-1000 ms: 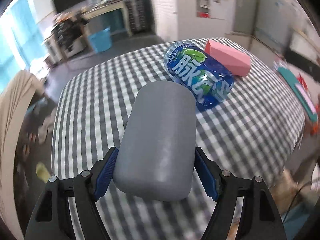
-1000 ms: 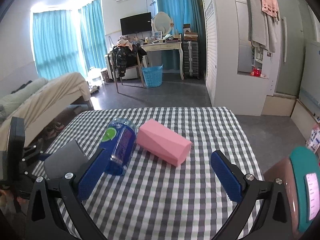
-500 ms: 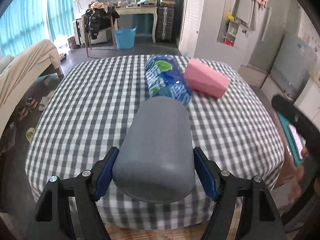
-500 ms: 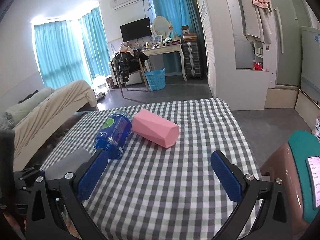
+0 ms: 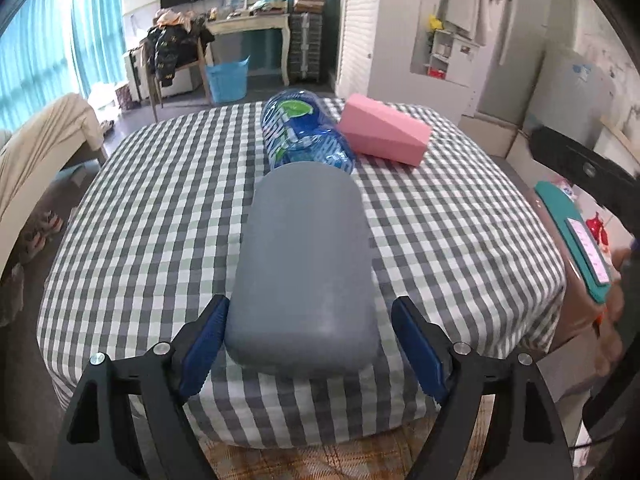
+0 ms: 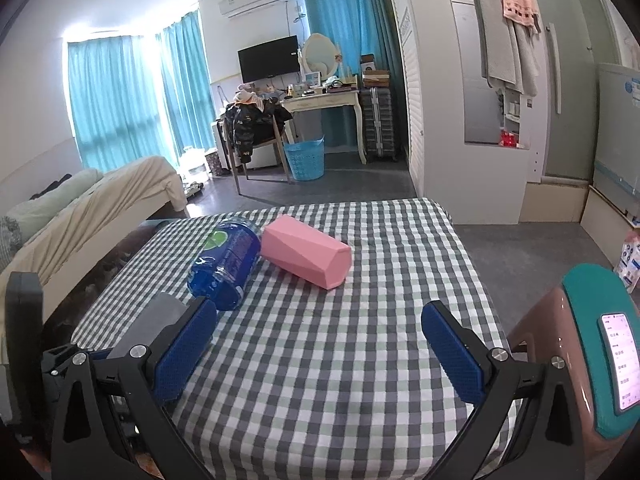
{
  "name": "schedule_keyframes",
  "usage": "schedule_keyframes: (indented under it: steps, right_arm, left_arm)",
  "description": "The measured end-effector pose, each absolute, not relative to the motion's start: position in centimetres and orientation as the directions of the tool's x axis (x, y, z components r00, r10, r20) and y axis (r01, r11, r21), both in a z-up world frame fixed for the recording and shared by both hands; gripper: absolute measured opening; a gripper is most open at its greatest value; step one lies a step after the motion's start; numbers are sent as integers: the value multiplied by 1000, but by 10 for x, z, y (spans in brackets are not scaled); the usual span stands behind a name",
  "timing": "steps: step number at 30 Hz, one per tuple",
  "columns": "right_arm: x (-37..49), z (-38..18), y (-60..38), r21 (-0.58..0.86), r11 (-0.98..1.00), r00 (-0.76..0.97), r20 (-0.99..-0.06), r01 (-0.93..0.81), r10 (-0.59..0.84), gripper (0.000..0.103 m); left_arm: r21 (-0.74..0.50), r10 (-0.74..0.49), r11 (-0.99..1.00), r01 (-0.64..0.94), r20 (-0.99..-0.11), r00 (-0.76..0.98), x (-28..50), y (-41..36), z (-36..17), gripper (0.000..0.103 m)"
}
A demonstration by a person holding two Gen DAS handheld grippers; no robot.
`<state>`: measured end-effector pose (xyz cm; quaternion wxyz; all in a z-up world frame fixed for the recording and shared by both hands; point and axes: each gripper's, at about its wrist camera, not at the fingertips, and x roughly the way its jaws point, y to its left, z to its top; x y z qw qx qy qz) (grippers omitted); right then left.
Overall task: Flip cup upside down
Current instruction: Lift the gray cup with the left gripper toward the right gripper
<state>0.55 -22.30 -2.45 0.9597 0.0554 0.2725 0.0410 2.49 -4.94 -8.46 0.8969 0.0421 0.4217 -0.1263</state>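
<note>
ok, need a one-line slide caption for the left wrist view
Left gripper with the grey cup between its blue pads, above a checkered tablecloth; blue bottle and pink cup lie beyond.

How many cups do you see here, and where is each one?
2. The grey cup lies between the fingers of the left claw. The pink cup lies on its side on the checked cloth, beside the blue bottle. None seems hidden.

Both wrist cams low at near edge, facing across same checkered table [image 5: 160, 208].
</note>
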Motion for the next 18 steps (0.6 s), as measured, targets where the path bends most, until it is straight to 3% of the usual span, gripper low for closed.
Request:
schedule_keyframes:
  steps: [5, 10, 13, 18]
  right_arm:
    - [0, -13, -213, 102, 994, 858, -506, -46, 92, 103]
    - [-9, 1, -198, 62, 997, 873, -483, -33, 60, 103]
    - [-14, 5, -179, 39, 999, 877, -478, -29, 44, 103]
    - [-20, -3, -138, 19, 999, 863, -503, -39, 43, 103]
  left_arm:
    - [-37, -210, 960, 276, -749, 629, 1, -34, -72, 85]
    - [-94, -250, 963, 253, -665, 704, -21, 2, -40, 85]
    - [-94, -207, 978, 187, -583, 786, -25, 32, -20, 95]
    - [-66, -94, 995, 71, -488, 868, -13, 81, -11, 95]
